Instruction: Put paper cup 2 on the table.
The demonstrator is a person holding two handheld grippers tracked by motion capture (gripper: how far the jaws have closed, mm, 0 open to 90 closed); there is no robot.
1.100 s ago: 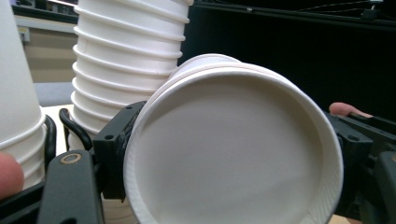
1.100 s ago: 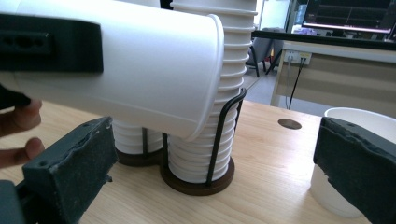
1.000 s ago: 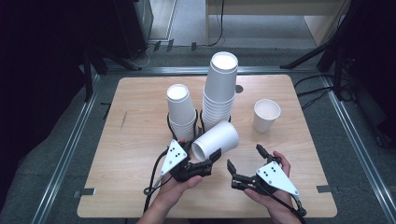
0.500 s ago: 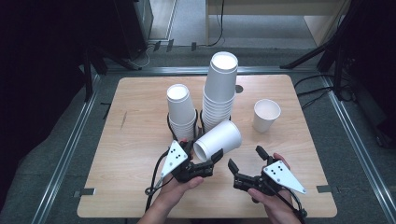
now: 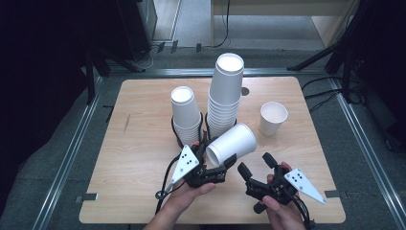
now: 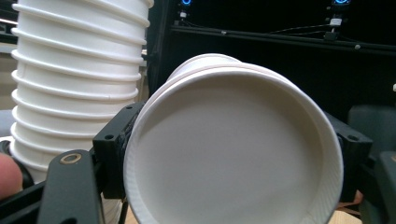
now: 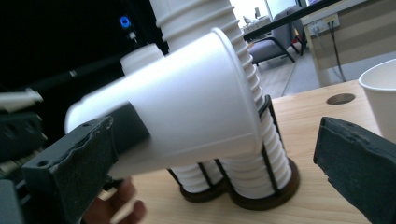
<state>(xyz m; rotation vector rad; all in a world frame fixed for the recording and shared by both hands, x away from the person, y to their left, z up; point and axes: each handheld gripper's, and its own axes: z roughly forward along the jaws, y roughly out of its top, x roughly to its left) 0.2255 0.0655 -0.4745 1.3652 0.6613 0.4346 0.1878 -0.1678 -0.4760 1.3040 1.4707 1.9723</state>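
Left gripper (image 5: 229, 165) clamped on a cup (image 5: 232, 145) at its closed base, holding it sideways above the table (image 5: 139, 139), just in front of the two stacks (image 5: 222, 103). Mouth turned away, probably for re-stacking. Right gripper (image 5: 253, 165) jaws wide, empty, waiting just beside it.

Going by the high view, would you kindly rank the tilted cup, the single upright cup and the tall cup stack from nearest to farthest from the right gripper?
From the right gripper:
1. Tilted cup, just up-left, held in the left gripper.
2. Single upright cup, standing alone beyond it, slightly right.
3. Tall cup stack, farther back, left.
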